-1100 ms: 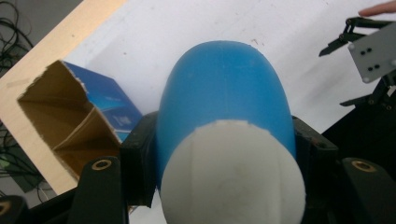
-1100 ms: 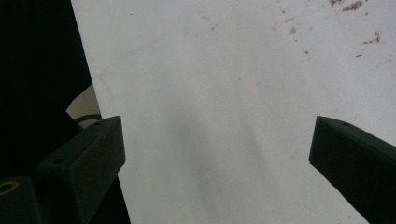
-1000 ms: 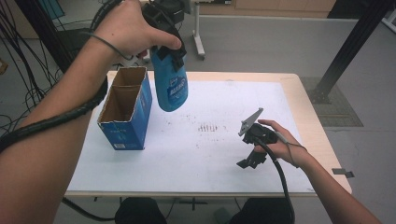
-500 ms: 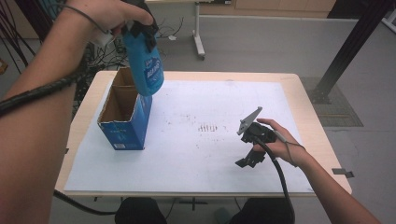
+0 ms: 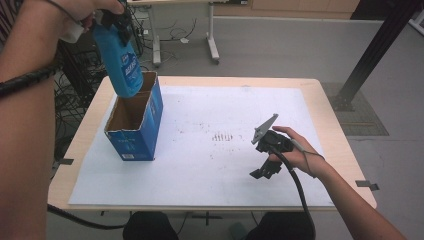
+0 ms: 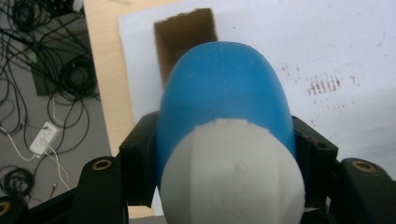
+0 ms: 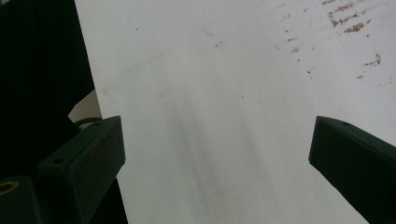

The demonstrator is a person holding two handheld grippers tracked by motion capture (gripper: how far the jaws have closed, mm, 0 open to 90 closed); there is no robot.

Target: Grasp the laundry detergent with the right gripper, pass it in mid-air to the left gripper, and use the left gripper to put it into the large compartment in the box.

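High view: blue bottle (image 5: 123, 65) upright, base toward box (image 5: 136, 120).

Even, soft indoor light, faint shadows, slightly grainy, close bottle (image 6: 224, 140) blurred

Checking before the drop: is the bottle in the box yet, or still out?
Out. The bottle hangs from the left gripper above the open box, its base about level with the rim.

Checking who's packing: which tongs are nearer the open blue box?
Left. The left tongs hold the blue bottle just above the box; the right tongs rest far across the white sheet.
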